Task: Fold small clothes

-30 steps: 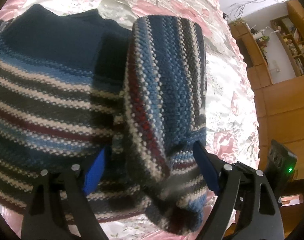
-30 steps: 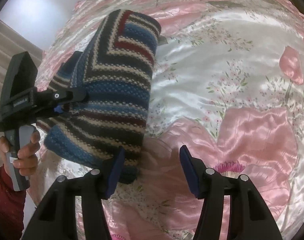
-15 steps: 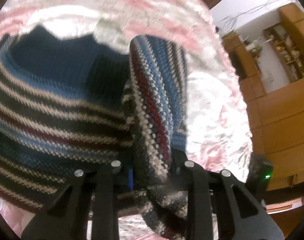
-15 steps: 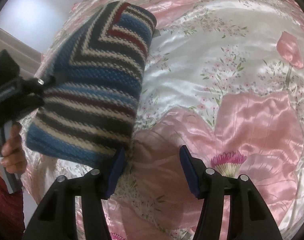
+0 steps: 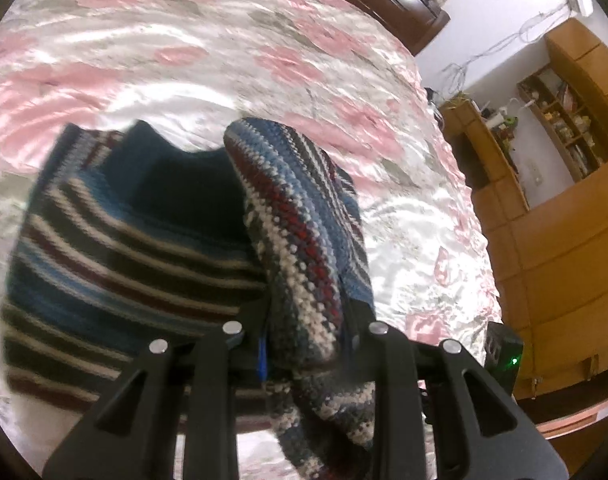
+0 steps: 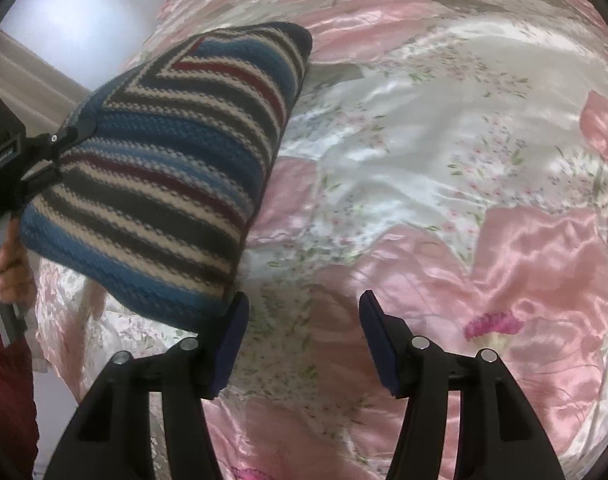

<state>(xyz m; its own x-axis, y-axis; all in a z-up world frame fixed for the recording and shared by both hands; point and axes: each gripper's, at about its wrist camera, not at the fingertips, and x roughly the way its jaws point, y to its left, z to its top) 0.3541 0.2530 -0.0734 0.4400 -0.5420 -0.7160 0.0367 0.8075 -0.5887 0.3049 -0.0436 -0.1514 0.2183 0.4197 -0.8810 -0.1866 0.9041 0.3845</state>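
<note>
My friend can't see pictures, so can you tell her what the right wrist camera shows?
A striped knitted sweater in blue, cream, grey and dark red is held up above a shiny pink flowered bedspread by the left gripper, gripped in a hand at the left edge. The right gripper is open and empty at the bottom.
</note>
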